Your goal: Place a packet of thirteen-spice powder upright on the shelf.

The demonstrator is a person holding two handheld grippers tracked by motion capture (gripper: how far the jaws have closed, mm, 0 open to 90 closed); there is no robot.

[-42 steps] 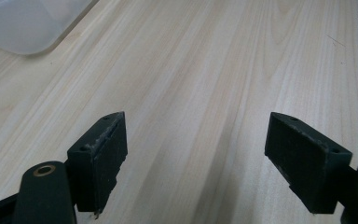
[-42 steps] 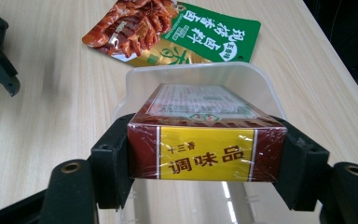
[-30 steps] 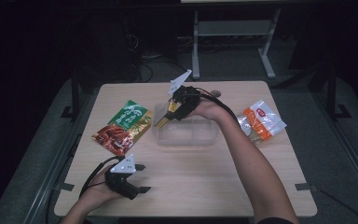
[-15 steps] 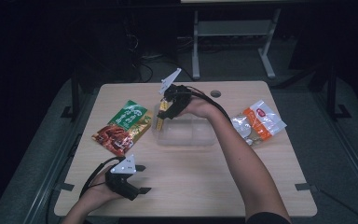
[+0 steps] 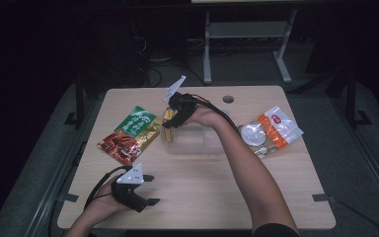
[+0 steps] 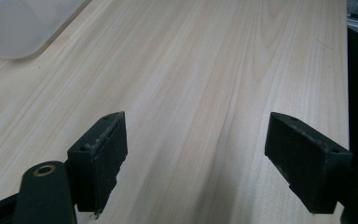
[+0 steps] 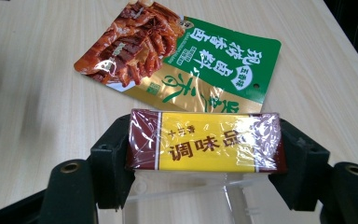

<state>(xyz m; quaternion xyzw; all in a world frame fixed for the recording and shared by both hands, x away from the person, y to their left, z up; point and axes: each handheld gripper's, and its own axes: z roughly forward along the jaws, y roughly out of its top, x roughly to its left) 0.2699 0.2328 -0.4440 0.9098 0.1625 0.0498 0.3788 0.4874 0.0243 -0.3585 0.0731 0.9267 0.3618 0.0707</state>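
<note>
My right gripper (image 5: 170, 121) is shut on a small yellow and dark red wrapped box (image 7: 204, 141) and holds it over the left end of a clear plastic container (image 5: 197, 143) at the table's middle. The jaws press on both short ends of the box. Just left of it lies a green and red snack pouch (image 5: 131, 133), flat on the wood, also seen as the pouch (image 7: 177, 51) beyond the box. My left gripper (image 5: 148, 190) rests near the front left edge, open, with bare wood between its pads (image 6: 102, 154).
A white and orange food packet (image 5: 271, 129) lies at the right of the wooden table (image 5: 217, 197). A round cable hole (image 5: 228, 98) sits near the far edge. A corner of the clear container (image 6: 23, 23) shows in the left gripper view.
My right gripper has carried the box leftward and a little down, from above the container's back to its left end. The left gripper has kept still.
</note>
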